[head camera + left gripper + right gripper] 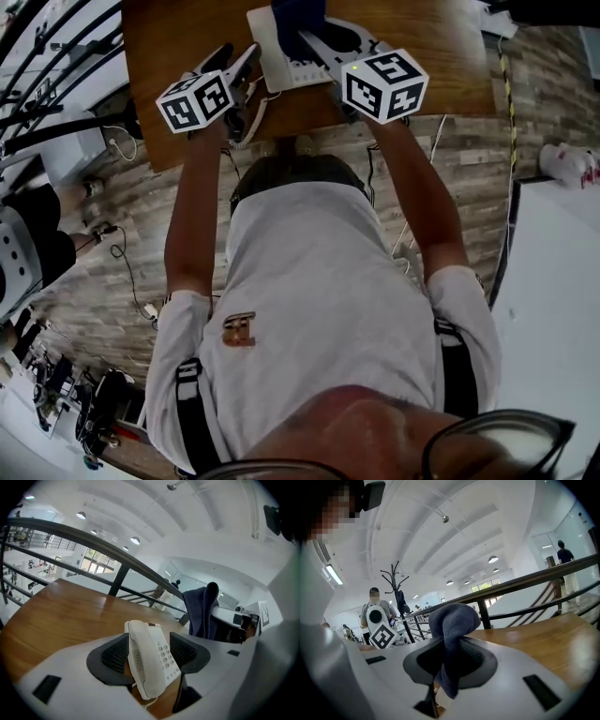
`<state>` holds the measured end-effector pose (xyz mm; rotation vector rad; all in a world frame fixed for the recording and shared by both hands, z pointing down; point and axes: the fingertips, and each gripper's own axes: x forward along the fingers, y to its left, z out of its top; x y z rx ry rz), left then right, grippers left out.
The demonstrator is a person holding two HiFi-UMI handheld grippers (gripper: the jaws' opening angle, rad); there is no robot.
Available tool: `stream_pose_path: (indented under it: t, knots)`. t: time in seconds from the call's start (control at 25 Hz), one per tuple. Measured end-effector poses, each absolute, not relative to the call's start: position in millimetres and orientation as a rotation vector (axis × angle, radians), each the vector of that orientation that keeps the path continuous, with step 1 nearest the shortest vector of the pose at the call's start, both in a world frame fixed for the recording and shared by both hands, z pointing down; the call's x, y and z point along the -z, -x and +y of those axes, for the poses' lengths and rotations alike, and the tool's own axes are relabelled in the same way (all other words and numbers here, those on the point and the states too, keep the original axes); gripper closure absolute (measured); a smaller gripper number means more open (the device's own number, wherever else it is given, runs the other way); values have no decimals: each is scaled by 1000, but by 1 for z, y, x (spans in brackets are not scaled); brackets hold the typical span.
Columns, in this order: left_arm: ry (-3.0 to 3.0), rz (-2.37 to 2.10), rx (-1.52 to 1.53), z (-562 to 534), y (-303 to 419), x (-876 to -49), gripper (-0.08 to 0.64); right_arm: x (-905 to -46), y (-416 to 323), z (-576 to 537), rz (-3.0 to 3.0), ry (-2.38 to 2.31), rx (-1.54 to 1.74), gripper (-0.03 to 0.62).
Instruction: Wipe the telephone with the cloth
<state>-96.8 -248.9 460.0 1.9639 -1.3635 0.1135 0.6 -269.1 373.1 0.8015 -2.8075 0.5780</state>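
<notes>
Between the spread jaws of the left gripper (151, 654) was the white telephone (146, 667), not pressed. It looked rigid and smooth, so best held at its sides. Farther, the right gripper (451, 665) pinched the dark blue cloth (453, 620) — soft, light, probably easy to fold.

1. No word, brand name or number can be read anywhere in the three views.
2. The telephone (152, 660), on the table (169, 56) by its near edge, has a keypad of small buttons with dark marks. The figures are too small to read.
3. The left marker cube (195, 101) and right marker cube (384, 84) carry black-and-white square code patterns, not letters.
4. A similar square code marker (384, 637) sits on a white device in the right gripper view.
5. A brownish shirt emblem (239, 330) is too blurred to make out any letters.
</notes>
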Motion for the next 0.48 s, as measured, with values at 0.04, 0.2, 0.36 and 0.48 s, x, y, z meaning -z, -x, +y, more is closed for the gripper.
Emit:
stream_pose_path:
  t: [0.04, 0.2, 0.36, 0.48]
  knots:
    - [-1953, -1344, -118, -251, 96, -466, 285, -376, 4, -272, -2790, -790, -571, 514]
    - [-1909, -1267, -162, -254, 93, -484, 276, -385, 20, -282, -2718, -749, -560, 514]
    - [-1888, -1184, -213, -255, 88, -503, 265, -397, 37, -290, -2628, -697, -570, 514]
    - [-1894, -1125, -233, -255, 84, -513, 261, -411, 48, -296, -2543, -655, -564, 514]
